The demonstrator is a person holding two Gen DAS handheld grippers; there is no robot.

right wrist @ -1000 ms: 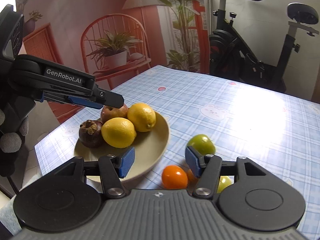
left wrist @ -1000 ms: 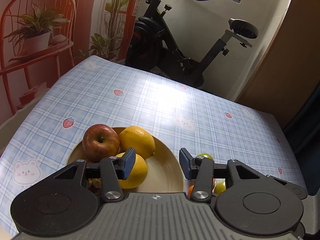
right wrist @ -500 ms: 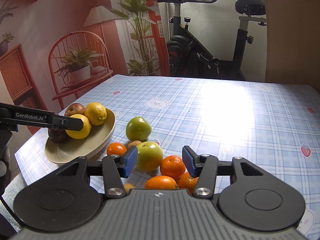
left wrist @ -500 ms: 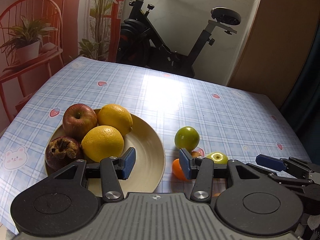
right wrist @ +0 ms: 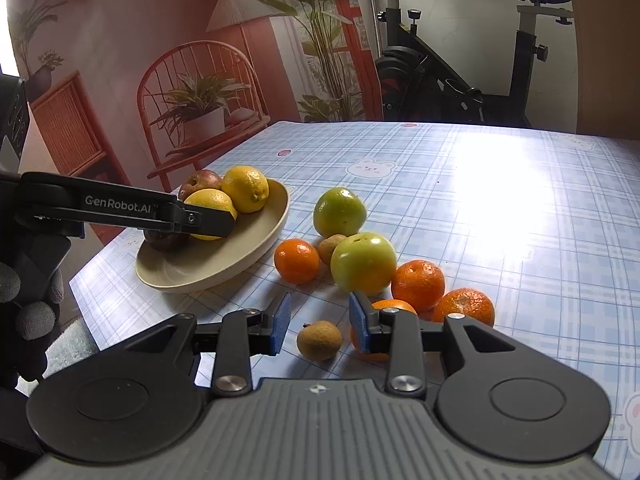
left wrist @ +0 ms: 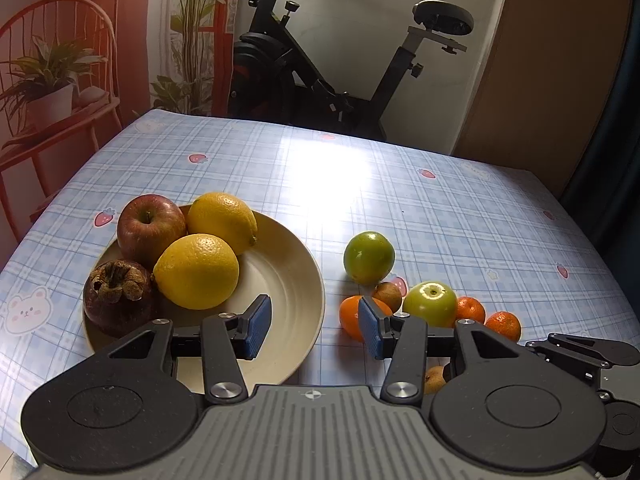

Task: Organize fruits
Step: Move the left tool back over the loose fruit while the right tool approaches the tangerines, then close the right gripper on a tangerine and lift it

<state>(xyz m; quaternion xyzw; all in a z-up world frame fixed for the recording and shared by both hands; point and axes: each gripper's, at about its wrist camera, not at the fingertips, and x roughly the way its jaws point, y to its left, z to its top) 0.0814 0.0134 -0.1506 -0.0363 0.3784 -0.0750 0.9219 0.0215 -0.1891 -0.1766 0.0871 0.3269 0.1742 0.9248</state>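
The right gripper (right wrist: 316,322) has just been narrowing, pads parted around the small brown fruit (right wrist: 319,340), seemingly not pinching yet. Beyond it lie oranges (right wrist: 297,261) and the plate (right wrist: 256,248). Closing off-centre could squirt it away.

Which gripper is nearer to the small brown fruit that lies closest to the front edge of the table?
Right. The right gripper has the small brown fruit just ahead, between its open jaws, which have just been closing. The left gripper hangs over the plate rim, farther away.
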